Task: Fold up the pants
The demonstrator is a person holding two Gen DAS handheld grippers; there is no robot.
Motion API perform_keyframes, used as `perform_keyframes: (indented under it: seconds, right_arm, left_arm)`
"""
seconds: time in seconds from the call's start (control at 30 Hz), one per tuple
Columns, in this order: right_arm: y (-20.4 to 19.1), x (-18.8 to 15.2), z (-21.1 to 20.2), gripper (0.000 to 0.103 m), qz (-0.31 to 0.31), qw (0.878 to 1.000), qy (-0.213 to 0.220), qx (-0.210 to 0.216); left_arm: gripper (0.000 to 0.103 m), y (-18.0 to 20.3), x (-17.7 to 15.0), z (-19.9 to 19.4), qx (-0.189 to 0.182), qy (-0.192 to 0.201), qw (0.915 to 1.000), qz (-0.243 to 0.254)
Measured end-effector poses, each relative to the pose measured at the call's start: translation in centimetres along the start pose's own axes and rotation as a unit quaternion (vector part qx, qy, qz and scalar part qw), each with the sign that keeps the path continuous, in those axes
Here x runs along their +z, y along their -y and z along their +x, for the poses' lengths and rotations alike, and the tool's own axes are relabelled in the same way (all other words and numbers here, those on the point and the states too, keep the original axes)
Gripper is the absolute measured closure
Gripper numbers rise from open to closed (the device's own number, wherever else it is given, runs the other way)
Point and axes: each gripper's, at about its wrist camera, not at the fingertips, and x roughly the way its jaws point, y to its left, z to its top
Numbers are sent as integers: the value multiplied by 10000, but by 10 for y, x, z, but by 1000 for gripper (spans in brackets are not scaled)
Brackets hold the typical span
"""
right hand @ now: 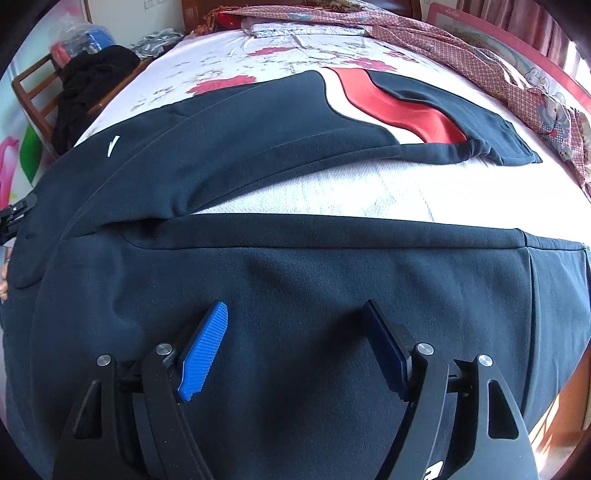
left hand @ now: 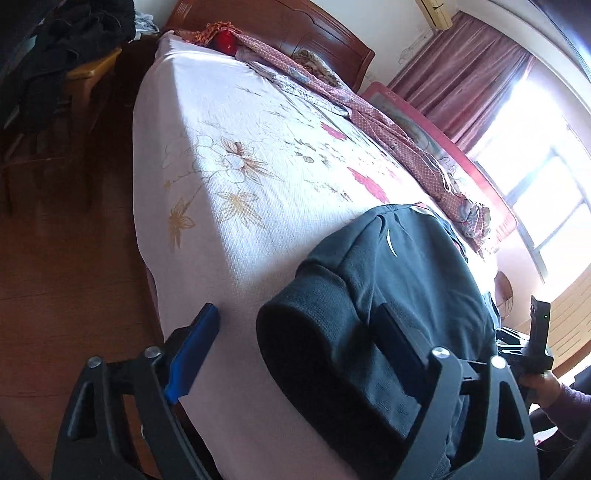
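Dark navy pants (right hand: 258, 155) with a red-and-white stripe (right hand: 391, 107) lie spread on the bed, legs apart. The near leg (right hand: 295, 280) lies under my right gripper (right hand: 295, 314), which is open just above the cloth. In the left wrist view the waistband end (left hand: 306, 332) sits at the bed's near edge. My left gripper (left hand: 299, 317) is open with the waistband between its fingers; the right finger rests against the pants (left hand: 417, 273). The blue left pad (left hand: 195, 350) is over the sheet.
The bed has a white floral sheet (left hand: 240, 166), a wooden headboard (left hand: 295, 26) and a pink patterned quilt (right hand: 498, 66) along its far side. A wooden chair with dark clothes (right hand: 85, 88) stands beside the bed. Wooden floor (left hand: 55, 277) lies left.
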Motion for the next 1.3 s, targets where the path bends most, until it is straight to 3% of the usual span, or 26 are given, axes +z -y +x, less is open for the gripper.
perform_keyframes:
  seconds: [0.1,0.27,0.3,0.33,0.37,0.43,0.53,0.6,0.67,0.73,0.8,0.87,1.0,1.13,1.2,1.3]
  right_arm:
    - [0,0,0,29,-1,10000,-6,-3]
    - [-1,-1,-1,28,23,10000,30,-2]
    - [-1,-1,-1,28,24,10000,41,7]
    - [0,-2,-2,28,32,10000,52,20]
    - [0,-2,-2,28,39,10000,63,29]
    - [1,-3,-3,28,41,9999,86,34]
    - [3,-1,-5,28,65,10000,32,67]
    - [24,12,-11,28,681,9954,-318,589]
    - [59,27,-17,28,1762,9771,-407,1121]
    - [88,54,-20,28,2461,9592,-382,1337]
    - [108,92,-18,27,2897,9434,-296,1587]
    - [118,135,-7,21,3143,9360,-325,1549]
    - [120,207,37,21,3638,9107,-758,1802]
    - [96,253,69,21,3613,9119,-1166,1561]
    - [84,265,77,21,3648,9123,-1139,1473]
    - [66,278,88,23,3367,9243,-1294,1245]
  left_arm:
    - [38,3,0,-4,-11,3,10000,-30]
    - [54,11,-3,-8,479,-32,9988,69]
    - [60,14,-3,-9,598,-14,9982,80]
    - [77,17,-3,-12,709,20,9974,80]
    - [86,23,-4,-15,683,72,9976,69]
    - [93,38,-9,-27,1025,251,9941,234]
    - [95,82,-10,-49,1339,709,9868,577]
    - [95,116,-12,-66,1355,981,9817,907]
    - [95,146,-16,-83,1139,1155,9796,1190]
    - [95,173,-26,-95,895,1190,9779,1466]
    - [95,191,-35,-102,708,1160,9763,1684]
    - [95,204,-42,-105,544,1101,9767,1760]
    - [95,216,-55,-108,550,1052,9754,1856]
    - [95,221,-61,-110,576,1022,9747,1901]
    - [95,223,-63,-112,577,1025,9740,1936]
    - [95,224,-67,-112,551,1013,9747,1915]
